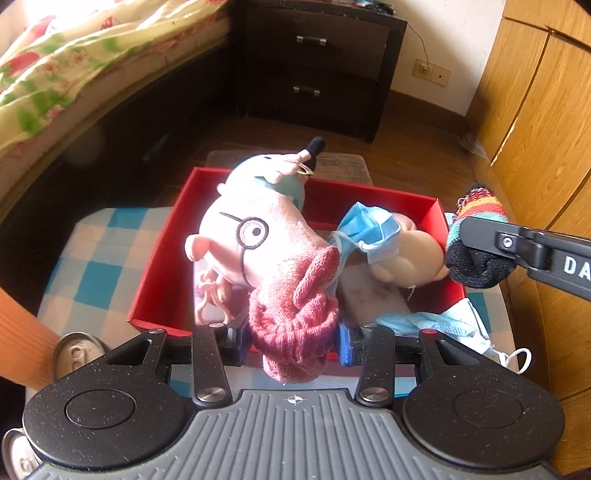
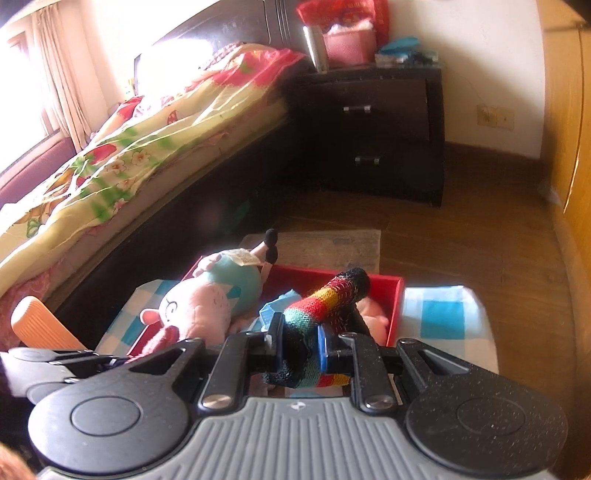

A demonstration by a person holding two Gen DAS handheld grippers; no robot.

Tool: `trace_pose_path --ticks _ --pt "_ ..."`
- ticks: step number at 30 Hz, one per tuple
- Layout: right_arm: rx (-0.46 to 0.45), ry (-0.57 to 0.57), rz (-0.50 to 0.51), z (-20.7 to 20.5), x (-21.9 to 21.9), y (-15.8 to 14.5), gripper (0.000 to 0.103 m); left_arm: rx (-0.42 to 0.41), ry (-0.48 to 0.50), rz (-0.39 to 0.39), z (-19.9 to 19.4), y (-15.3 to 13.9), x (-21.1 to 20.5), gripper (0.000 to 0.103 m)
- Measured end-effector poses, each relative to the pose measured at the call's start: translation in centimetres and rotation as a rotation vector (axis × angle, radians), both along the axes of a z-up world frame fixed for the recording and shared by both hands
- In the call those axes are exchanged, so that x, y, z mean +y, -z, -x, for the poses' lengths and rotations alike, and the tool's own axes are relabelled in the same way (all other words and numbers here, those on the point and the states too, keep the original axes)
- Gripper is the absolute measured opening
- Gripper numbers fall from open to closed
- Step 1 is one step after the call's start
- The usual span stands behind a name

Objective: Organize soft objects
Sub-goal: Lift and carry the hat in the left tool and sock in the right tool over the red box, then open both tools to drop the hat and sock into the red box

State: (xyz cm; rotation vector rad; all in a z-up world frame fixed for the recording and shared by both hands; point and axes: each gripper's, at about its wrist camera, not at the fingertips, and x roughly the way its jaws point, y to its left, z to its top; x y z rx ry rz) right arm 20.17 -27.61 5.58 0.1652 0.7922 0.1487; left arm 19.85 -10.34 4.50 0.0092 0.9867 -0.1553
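Left tool clamped on a pink sock, pig toy lying in the red box on the checked table, blue mask beside it, right tool clamped on a striped sock over the box

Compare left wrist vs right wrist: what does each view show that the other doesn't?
Left wrist only: drink cans at lower left, a blue face mask draped over the box's near right corner, the pale plush inside clearly.

Right wrist only: the nightstand top with a red bag and steel cup, the curtains.

Both: red box, pig plush, pink knit sock in the left gripper, striped sock in the right gripper, checkered cloth.
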Motion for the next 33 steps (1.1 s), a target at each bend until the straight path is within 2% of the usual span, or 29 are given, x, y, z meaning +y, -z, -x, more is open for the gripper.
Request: trace_pose_path --ticks 7,12,17,19,20,22,25,33 --pt "0.043 0.039 0.009 -0.1 -0.8 1.0 0.000 0.017 0.020 0.015 -0.4 0.7 -1.3 0.046" --pt "0.066 0.027 -0.038 -1.5 -0.2 2.1 0.000 0.025 0.005 0.058 -1.7 1.1 -1.7 0.048" --pt "0.071 0.025 -0.048 -2.9 0.7 3.2 0.000 0.025 0.005 0.043 -2.9 1.9 -2.7 0.050" --pt "0.080 0.029 -0.052 -3.3 0.8 3.6 0.000 0.013 0.004 0.022 -3.1 2.0 -2.9 0.056" --pt "0.085 0.028 -0.050 -3.4 0.7 3.7 0.000 0.016 0.006 0.023 -3.2 2.1 -3.0 0.067" --pt "0.083 0.042 -0.051 -3.5 0.4 3.8 0.006 0.020 0.000 0.045 -3.2 1.9 -2.8 0.079" --pt "0.080 0.064 -0.055 -3.3 -0.2 3.6 0.017 0.006 -0.011 0.055 -2.8 1.0 -2.5 0.079" --pt "0.032 0.119 -0.118 -1.8 -1.3 0.7 0.023 -0.034 -0.052 0.141 -0.6 -2.0 -1.0 0.083"
